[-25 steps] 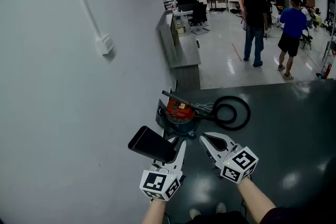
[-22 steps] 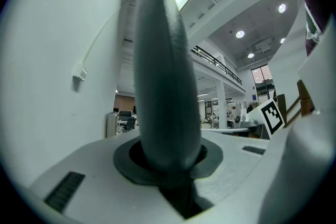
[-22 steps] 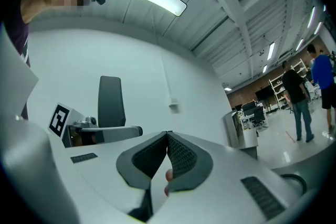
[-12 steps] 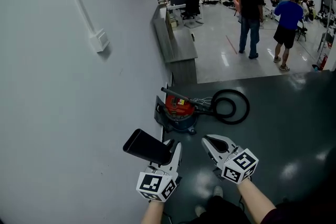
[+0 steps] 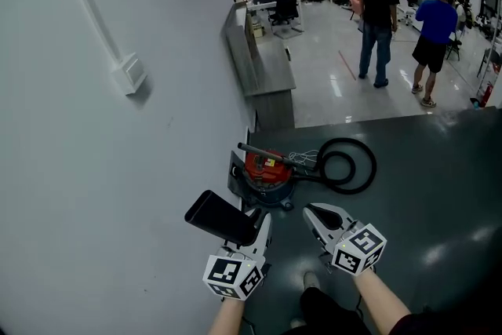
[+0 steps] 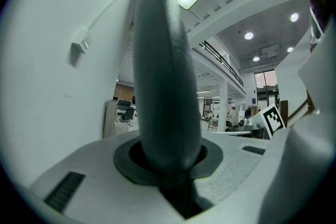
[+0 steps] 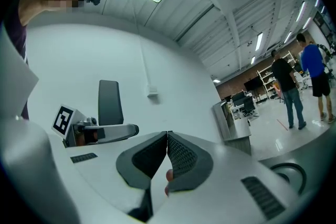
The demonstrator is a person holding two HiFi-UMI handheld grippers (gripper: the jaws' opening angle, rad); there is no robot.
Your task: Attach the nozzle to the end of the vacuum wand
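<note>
I am gripping a flat black nozzle point(image 5: 220, 217) in my left gripper point(image 5: 257, 223), its wide end sticking out to the left of the jaws toward the grey wall point(image 5: 94, 169). My right gripper point(image 5: 315, 213) is hovering just beside it, jaws pressed together on nothing. Ahead of both jaws a red vacuum cleaner point(image 5: 265, 167) is sitting on the dark floor point(image 5: 423, 200), a dark wand point(image 5: 259, 151) lying across it and its black hose point(image 5: 349, 166) coiling ahead of the right jaws. Far beyond, a person in black point(image 5: 379, 12) and a person in blue point(image 5: 435, 31) are standing.
</note>
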